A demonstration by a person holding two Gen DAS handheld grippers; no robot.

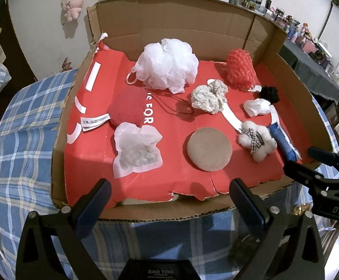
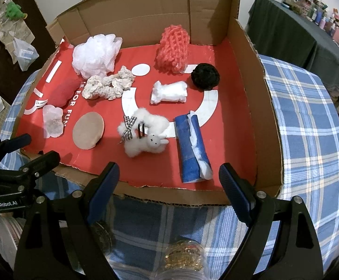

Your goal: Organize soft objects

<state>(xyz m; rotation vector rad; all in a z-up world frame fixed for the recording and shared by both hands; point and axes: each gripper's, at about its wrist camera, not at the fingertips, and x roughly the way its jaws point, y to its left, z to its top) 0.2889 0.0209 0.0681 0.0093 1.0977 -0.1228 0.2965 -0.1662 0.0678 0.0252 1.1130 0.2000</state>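
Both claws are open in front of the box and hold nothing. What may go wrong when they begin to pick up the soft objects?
1. The red puff's dark cord runs toward the cream knitted scrunchie; lifting the red puff may drag the scrunchie along.
2. White filling sticks out of the blue roll; a pinch by the right claw may pull it loose.
3. The tan round pad lies flat, so the left claw may slide over it.

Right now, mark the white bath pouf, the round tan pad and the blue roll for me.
white bath pouf (image 1: 168, 66), left wrist view, middle of the mesh ball.
round tan pad (image 1: 209, 148), left wrist view, centre of its flat face.
blue roll (image 2: 191, 150), right wrist view, blue outer wrap at mid-length.
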